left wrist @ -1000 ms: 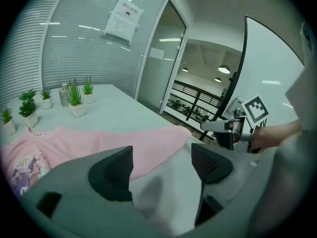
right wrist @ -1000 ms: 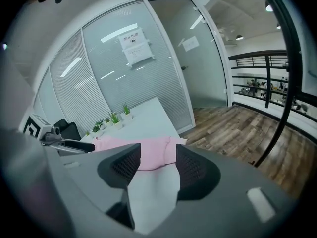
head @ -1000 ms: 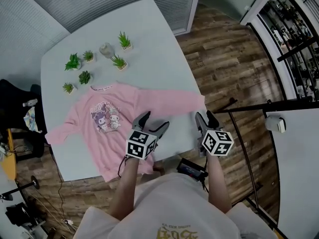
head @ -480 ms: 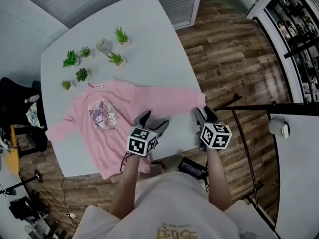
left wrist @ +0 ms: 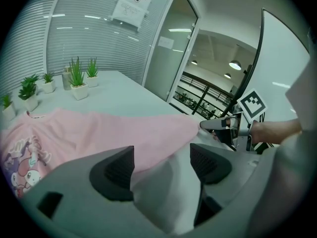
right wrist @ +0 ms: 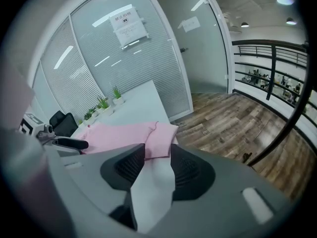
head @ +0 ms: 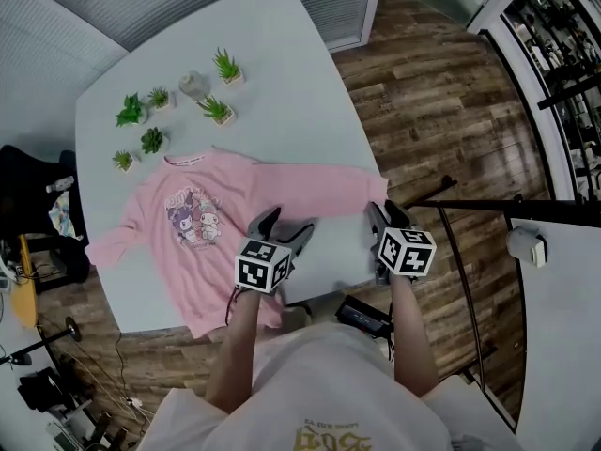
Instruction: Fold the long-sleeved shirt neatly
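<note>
A pink long-sleeved shirt with a cartoon print lies spread flat on the pale table, its right sleeve stretched toward the table's right edge. My left gripper hovers open over the shirt's lower right part; in the left gripper view bare table shows between its pads and pink cloth lies just past them. My right gripper is at the sleeve's cuff. Its jaws are closing, with the cuff just beyond the tips and nothing pinched.
Several small potted plants and a glass jar stand behind the shirt's collar. A black chair is at the table's left. Wooden floor and a black railing lie to the right. A black device sits below the table's near edge.
Both grippers have sunk a little toward the table and the shirt. The shirt lies as before.
</note>
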The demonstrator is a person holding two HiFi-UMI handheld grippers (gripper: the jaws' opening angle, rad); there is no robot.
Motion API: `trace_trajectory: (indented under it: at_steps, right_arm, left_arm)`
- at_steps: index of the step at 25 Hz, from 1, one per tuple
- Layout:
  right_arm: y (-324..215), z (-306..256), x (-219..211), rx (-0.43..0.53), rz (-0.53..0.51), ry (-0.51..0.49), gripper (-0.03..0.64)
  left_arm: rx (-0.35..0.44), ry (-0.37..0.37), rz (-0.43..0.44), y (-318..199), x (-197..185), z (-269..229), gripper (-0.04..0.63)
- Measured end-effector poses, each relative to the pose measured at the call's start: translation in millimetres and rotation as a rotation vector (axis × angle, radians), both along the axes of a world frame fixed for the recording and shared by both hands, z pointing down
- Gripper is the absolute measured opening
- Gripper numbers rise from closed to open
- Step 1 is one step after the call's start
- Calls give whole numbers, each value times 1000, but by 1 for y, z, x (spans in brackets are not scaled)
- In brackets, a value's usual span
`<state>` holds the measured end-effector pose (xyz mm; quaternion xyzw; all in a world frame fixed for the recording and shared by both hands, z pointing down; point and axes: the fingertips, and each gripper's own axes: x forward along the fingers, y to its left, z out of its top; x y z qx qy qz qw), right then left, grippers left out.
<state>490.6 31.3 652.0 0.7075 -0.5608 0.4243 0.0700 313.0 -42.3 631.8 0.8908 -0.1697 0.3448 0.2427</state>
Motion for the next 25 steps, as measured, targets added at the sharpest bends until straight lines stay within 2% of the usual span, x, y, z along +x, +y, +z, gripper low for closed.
trace_trajectory:
  at_steps: [4,8,19,25]
  right_arm:
    - [-3,5,0,-24,5,-12,174]
    - [-1,10,4,-51,20,13,28]
    - [-2,-8,8,0,30,48,23]
    - [8,-25,24,29,74,71,23]
  left_arm:
    - [-1,5,-2,-1,0,1,354]
    - [-6,24,-17,-2,2,-2,353]
    - [-18,46,-43,-3,-3,-12,347]
    - [3,51,-53,-4,-6,-25,345]
